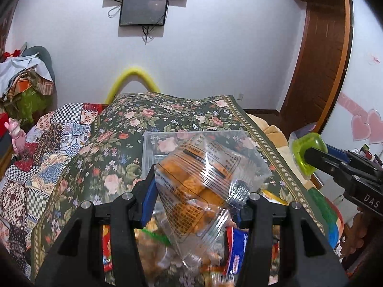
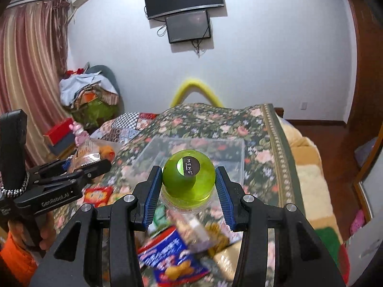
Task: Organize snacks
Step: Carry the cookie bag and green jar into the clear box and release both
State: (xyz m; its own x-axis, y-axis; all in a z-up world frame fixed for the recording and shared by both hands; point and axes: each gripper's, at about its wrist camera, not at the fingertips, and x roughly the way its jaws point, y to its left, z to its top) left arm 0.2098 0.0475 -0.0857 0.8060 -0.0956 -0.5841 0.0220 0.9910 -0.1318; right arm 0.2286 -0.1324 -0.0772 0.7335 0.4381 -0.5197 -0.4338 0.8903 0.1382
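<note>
My left gripper (image 1: pixel 195 192) is shut on a clear packet of orange snacks (image 1: pixel 203 174) and holds it above the floral bedspread, just before a clear plastic box (image 1: pixel 153 148). My right gripper (image 2: pixel 189 184) is shut on a jar with a green round lid (image 2: pixel 188 175) and holds it in front of the same clear box (image 2: pixel 229 148). The jar (image 1: pixel 307 154) and right gripper also show at the right of the left wrist view. The left gripper (image 2: pixel 95 165) with its packet (image 2: pixel 86 154) shows at the left of the right wrist view. Loose snack packets (image 2: pixel 172 248) lie below both grippers.
The floral bedspread (image 1: pixel 115 162) covers the bed; a patchwork quilt (image 1: pixel 47 143) lies to its left. A pink toy (image 2: pixel 80 131) and boxes stand at the left. The bed's right edge (image 2: pixel 280 157) drops to a yellow blanket and wooden floor.
</note>
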